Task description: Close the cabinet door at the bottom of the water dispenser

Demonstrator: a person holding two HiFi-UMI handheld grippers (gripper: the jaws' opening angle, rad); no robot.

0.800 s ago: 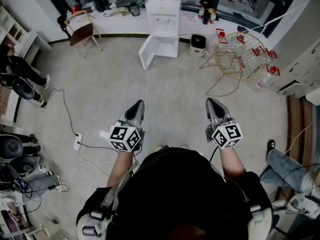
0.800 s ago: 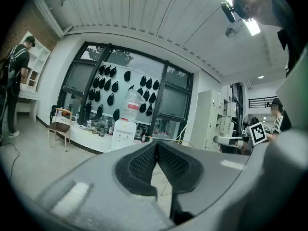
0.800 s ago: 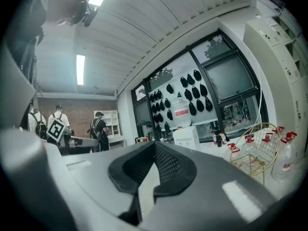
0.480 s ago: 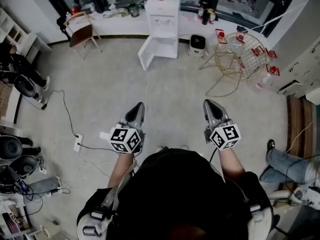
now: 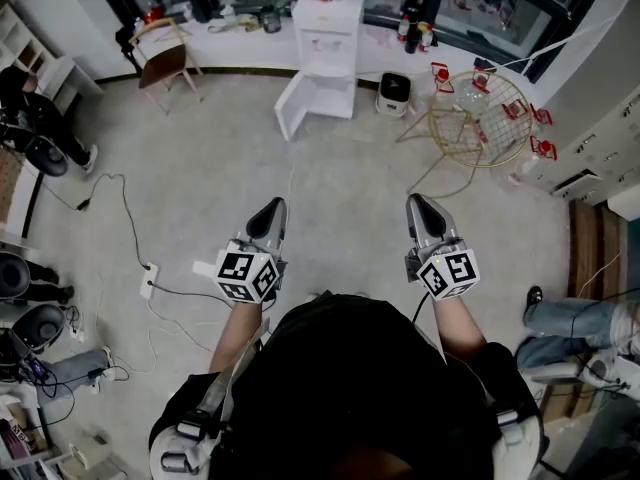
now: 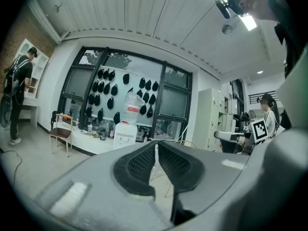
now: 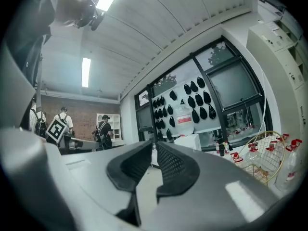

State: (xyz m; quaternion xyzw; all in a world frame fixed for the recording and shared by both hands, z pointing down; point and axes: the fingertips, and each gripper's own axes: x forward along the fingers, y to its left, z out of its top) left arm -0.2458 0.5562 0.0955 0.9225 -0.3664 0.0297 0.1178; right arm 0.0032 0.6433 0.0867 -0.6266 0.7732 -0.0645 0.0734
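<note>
A white water dispenser (image 5: 327,30) stands against the far wall, across the room from me. Its bottom cabinet door (image 5: 295,107) hangs open, swung out to the left. In the left gripper view the water dispenser (image 6: 124,133) shows small, with a bottle on top. My left gripper (image 5: 275,208) and right gripper (image 5: 415,204) are held side by side in front of my body, both pointing toward the dispenser and far short of it. Both are shut with nothing between the jaws. The right gripper view shows the dispenser (image 7: 185,141) beyond the jaw tips.
A gold wire basket stand (image 5: 478,114) with red-capped bottles sits right of the dispenser. A small white appliance (image 5: 393,90) stands beside it. A chair (image 5: 163,65) is left of it. Cables and a power strip (image 5: 147,280) lie on the floor at left. People stand at both sides.
The whole view has shifted slightly as I step forward; the floor items at left and the person's legs at right slid a little. Both grippers keep their pose.
</note>
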